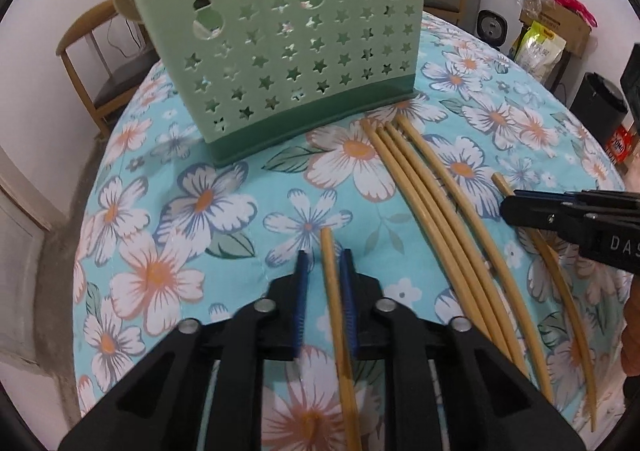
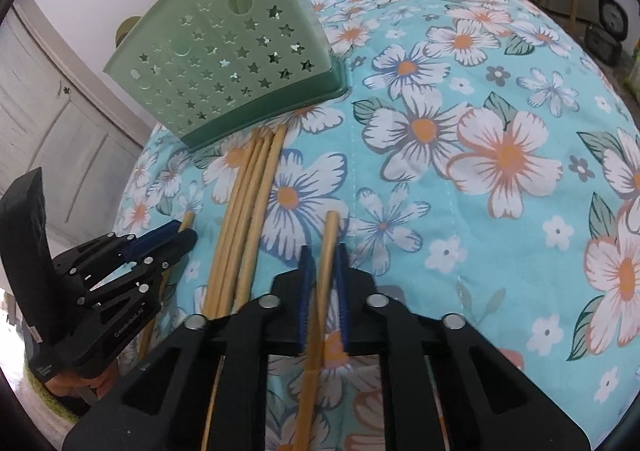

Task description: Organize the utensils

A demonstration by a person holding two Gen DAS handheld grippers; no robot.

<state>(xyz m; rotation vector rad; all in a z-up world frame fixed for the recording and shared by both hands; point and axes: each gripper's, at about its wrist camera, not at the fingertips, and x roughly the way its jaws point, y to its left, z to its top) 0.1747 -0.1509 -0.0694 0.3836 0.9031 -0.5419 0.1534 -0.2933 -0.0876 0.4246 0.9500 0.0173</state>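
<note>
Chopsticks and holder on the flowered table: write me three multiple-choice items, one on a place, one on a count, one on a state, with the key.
1. Where do the four loose chopsticks lie?
A. inside the green holder
B. on the cloth, between the left gripper and the right gripper
C. on the floor

2. How many chopsticks show in all?
A. four
B. six
C. nine

3. The left gripper is:
A. wide open and empty
B. gripping the holder's rim
C. shut on one chopstick

Key:
1 B: they lie side by side, tips near the base of the holder.
2 B: four are loose and there is one in each gripper.
3 C: a stick runs between its blue pads.
</note>
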